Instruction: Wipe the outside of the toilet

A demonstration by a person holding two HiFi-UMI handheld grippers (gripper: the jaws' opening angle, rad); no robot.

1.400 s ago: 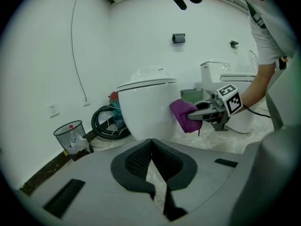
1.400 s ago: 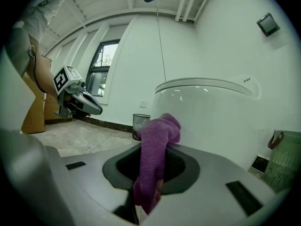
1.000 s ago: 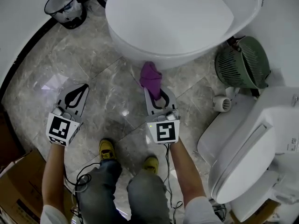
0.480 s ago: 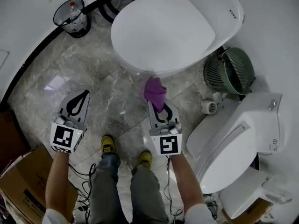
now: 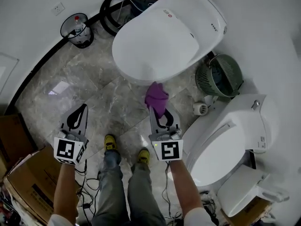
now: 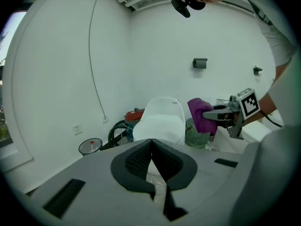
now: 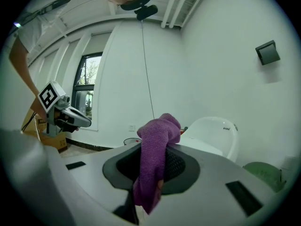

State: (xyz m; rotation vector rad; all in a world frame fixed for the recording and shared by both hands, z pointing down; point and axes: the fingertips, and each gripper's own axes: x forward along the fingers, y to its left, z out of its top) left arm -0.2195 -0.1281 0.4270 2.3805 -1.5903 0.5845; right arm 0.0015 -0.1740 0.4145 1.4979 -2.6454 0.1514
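Note:
A white toilet (image 5: 162, 44) with its lid down stands at the top centre of the head view, and shows ahead in the left gripper view (image 6: 162, 119) and the right gripper view (image 7: 211, 133). My right gripper (image 5: 158, 108) is shut on a purple cloth (image 5: 156, 97), held just short of the toilet's front rim without touching it. The cloth (image 7: 155, 159) hangs bunched between the jaws. My left gripper (image 5: 81, 110) hovers over the marble floor to the left, shut and holding nothing.
A second white toilet (image 5: 230, 140) lies at the right. A green basket (image 5: 218, 76) sits between the two. A black waste bin (image 5: 75, 29) stands at the far left wall, black hoses (image 5: 113, 11) behind the toilet. A cardboard box (image 5: 28, 182) is at lower left. Yellow shoes (image 5: 110, 142) stand below.
The head view has pulled back and up, so the toilet looks smaller and farther. Both grippers sit lower in the frame. The right gripper still holds the cloth.

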